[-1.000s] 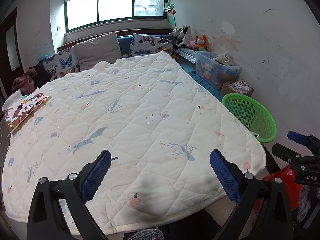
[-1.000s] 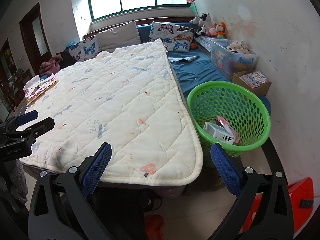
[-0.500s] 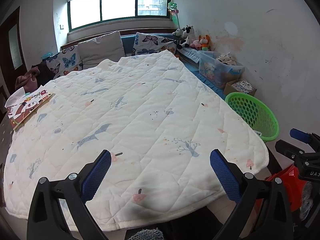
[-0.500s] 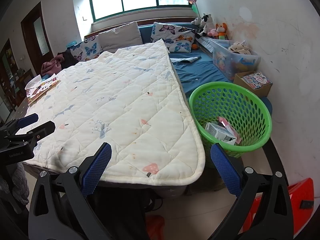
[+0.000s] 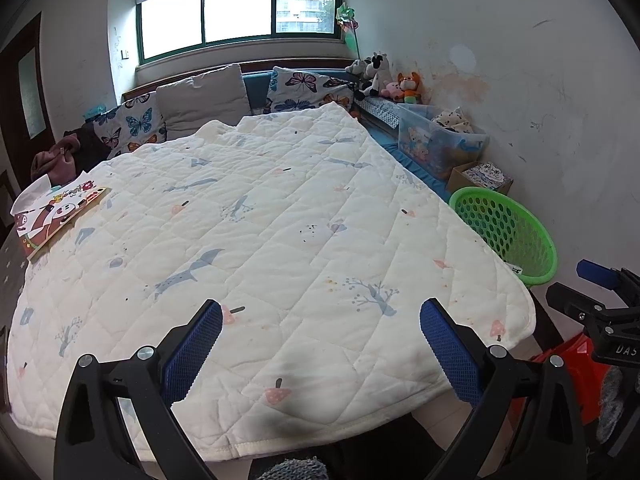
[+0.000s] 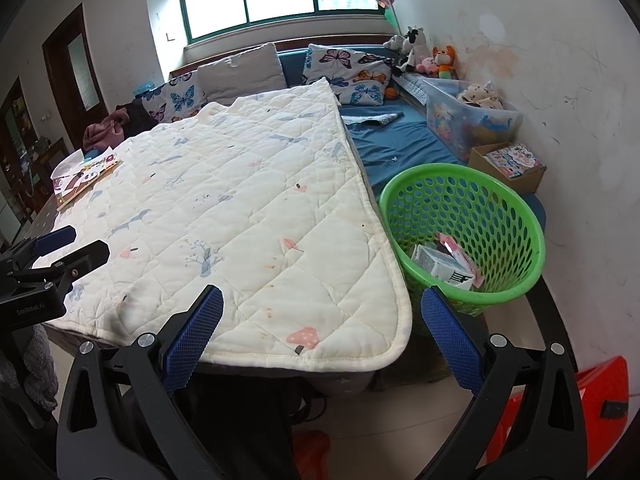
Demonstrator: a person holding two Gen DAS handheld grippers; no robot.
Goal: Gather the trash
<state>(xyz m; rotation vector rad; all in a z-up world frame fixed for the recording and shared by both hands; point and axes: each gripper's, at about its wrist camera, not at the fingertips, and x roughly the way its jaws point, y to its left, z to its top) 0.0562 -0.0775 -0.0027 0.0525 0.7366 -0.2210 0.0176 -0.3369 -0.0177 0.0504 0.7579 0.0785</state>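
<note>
Green plastic forms the perforated basket (image 6: pixel 464 236) that stands on the floor just beside the right-hand edge of the quilt, near the white wall. In the right wrist view we see the trash (image 6: pixel 446 262) lying at its bottom: a white carton and a pink-and-white wrapper, touching one another. In the left wrist view only the basket's upper wall and rim (image 5: pixel 506 232) show beyond the quilt corner.

We hold the left tool (image 5: pixel 320 350) above the near edge of the cream quilt (image 5: pixel 256 248), its blue-padded fingers (image 5: pixel 192 350) spread wide with nothing between them. The right tool (image 6: pixel 322 338) hovers over the quilt's near right corner (image 6: pixel 256 216), likewise released and empty; its right finger (image 6: pixel 450 338) lies in front of the basket's lower wall. Each tool appears at the margin of the other's view, dark and side-on.

The quilt, printed with small whales, trees and mushrooms, covers the tabletop. A picture book (image 5: pixel 60 216) rests on its far left edge. Behind it we note butterfly cushions (image 6: pixel 352 74) and a plain grey cushion (image 5: pixel 202 98) under the window (image 5: pixel 240 10), stuffed toys (image 6: pixel 424 54) in the corner, a clear storage box (image 6: pixel 468 118) and a small cardboard box (image 6: pixel 508 166) along the wall on blue bedding (image 6: pixel 400 142). A red object (image 6: pixel 600 404) sits on the floor at lower right.
</note>
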